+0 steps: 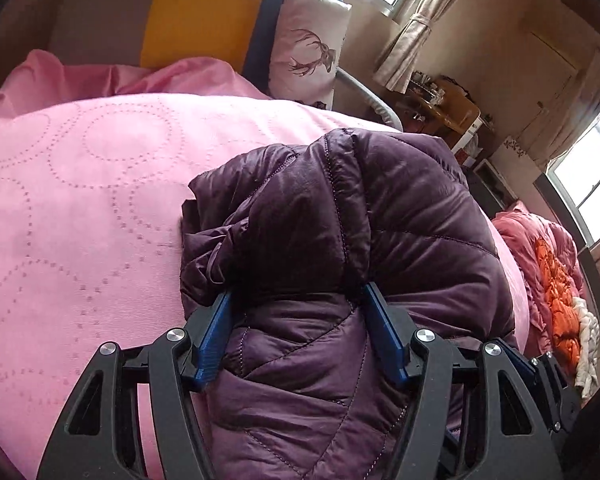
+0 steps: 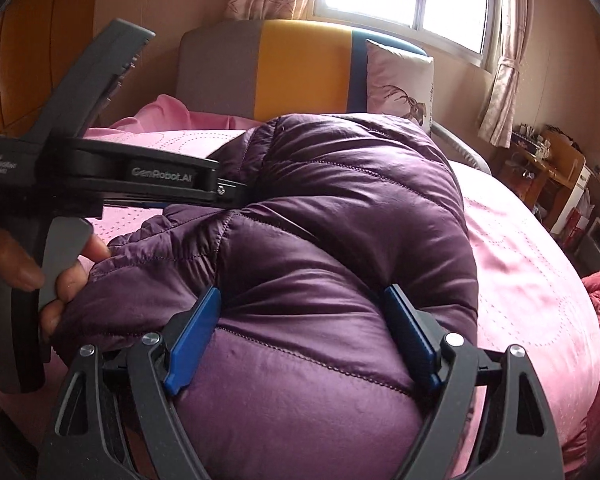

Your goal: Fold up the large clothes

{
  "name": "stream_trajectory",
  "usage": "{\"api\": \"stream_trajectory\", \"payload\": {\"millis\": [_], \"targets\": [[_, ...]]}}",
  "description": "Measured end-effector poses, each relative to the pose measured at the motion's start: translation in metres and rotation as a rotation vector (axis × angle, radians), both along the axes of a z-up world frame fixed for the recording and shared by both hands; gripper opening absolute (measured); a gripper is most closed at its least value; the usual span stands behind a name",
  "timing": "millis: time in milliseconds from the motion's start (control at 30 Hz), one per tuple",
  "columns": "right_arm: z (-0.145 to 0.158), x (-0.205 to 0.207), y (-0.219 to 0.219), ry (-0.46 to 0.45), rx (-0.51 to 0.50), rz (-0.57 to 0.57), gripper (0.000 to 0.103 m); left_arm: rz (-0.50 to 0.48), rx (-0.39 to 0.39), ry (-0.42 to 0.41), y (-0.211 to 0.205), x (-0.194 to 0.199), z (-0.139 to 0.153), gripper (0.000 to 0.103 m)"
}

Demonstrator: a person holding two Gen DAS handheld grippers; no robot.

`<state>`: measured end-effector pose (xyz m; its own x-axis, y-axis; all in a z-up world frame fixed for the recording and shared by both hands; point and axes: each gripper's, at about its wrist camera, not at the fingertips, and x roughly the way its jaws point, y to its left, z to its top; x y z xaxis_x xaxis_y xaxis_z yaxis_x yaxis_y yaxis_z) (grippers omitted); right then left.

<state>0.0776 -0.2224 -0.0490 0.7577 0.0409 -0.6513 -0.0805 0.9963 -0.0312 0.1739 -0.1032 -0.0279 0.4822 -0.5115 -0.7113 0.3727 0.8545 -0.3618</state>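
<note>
A dark purple quilted puffer jacket lies bunched on the pink bed; it also shows in the right wrist view. My left gripper has its blue fingers wide apart with a thick fold of the jacket pressed between them. My right gripper stands the same way, its blue fingers clamped around a bulging fold of the jacket. The left gripper's black body shows in the right wrist view, held by a hand at the jacket's left side.
The pink dotted bedspread covers the bed. A grey, yellow and blue headboard and a deer-print pillow stand at the far end. A red and orange quilt lies at the right. A wooden desk stands by the window.
</note>
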Motion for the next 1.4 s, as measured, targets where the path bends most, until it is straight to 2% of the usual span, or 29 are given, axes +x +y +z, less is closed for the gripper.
{"api": "stream_trajectory", "payload": {"millis": [100, 133, 167, 433, 600, 933, 1067, 1333, 1400], "targets": [[0.013, -0.014, -0.004, -0.001, 0.012, -0.027, 0.085, 0.037, 0.039, -0.056, -0.001, -0.016, 0.016, 0.069], [0.017, -0.019, -0.005, -0.002, 0.019, -0.043, 0.085, 0.056, 0.053, -0.072, 0.0, -0.022, 0.021, 0.076], [0.019, -0.024, -0.007, -0.002, 0.028, -0.06, 0.086, 0.083, 0.07, -0.083, 0.004, -0.028, 0.024, 0.078], [0.032, -0.041, -0.011, 0.044, 0.062, -0.14, 0.092, 0.157, 0.09, -0.125, 0.025, -0.061, 0.034, 0.079], [0.041, -0.055, -0.01, 0.056, 0.115, -0.199, 0.098, 0.187, 0.117, -0.165, 0.036, -0.086, 0.041, 0.09], [0.069, -0.091, -0.016, -0.03, 0.152, -0.371, 0.101, 0.214, 0.152, -0.241, 0.05, -0.126, 0.048, 0.092], [0.078, -0.101, -0.018, -0.068, 0.133, -0.435, 0.101, 0.226, 0.152, -0.258, 0.054, -0.138, 0.047, 0.097], [0.08, -0.107, -0.011, -0.061, 0.09, -0.492, 0.101, 0.24, 0.185, -0.271, 0.053, -0.157, 0.045, 0.099], [0.078, -0.108, -0.012, -0.048, 0.105, -0.501, 0.101, 0.245, 0.205, -0.268, 0.053, -0.16, 0.045, 0.099]]}}
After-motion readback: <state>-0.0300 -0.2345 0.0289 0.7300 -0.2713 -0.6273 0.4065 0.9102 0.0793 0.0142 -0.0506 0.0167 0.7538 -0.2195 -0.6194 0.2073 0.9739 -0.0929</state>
